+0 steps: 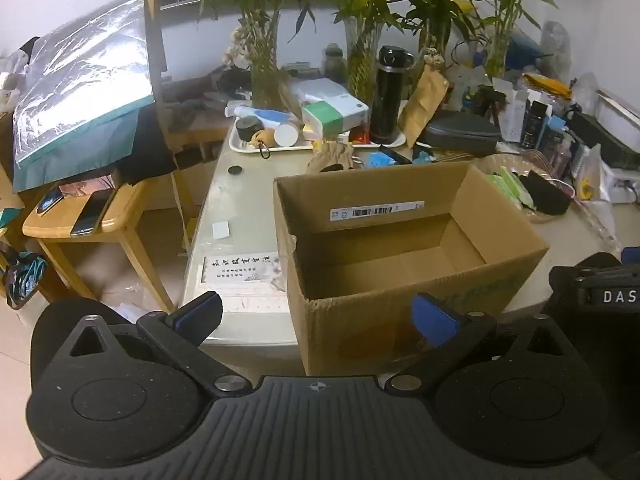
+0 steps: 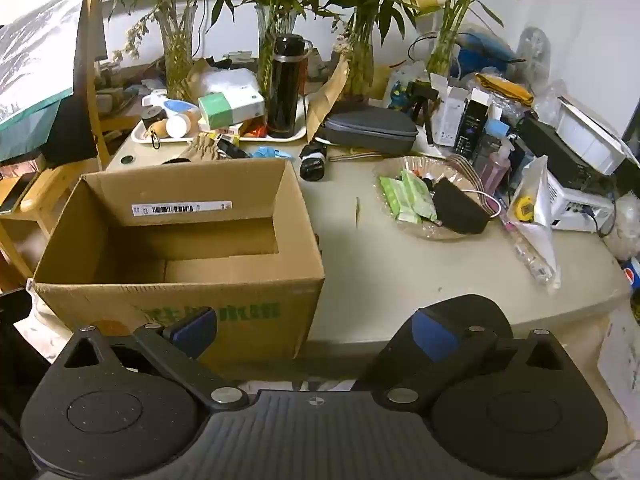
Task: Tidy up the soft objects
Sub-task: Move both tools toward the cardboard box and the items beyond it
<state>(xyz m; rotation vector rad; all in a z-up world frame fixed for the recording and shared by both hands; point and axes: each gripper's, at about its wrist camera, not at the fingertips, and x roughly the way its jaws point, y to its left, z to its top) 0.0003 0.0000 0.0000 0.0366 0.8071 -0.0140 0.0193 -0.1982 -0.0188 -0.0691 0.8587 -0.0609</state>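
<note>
Over cluttered table [image 2: 400,264], both hand-held grippers [image 1: 318,316] [image 2: 316,330] gape empty.

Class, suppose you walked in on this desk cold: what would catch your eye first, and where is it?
Probably the open, empty cardboard box at the desk's near edge, just beyond both open grippers, left and right. Next, the tall black bottle on the white tray behind it, before a row of green plants.

Box print [image 2: 224,314] part-hidden behind right claw [image 2: 316,330].
</note>
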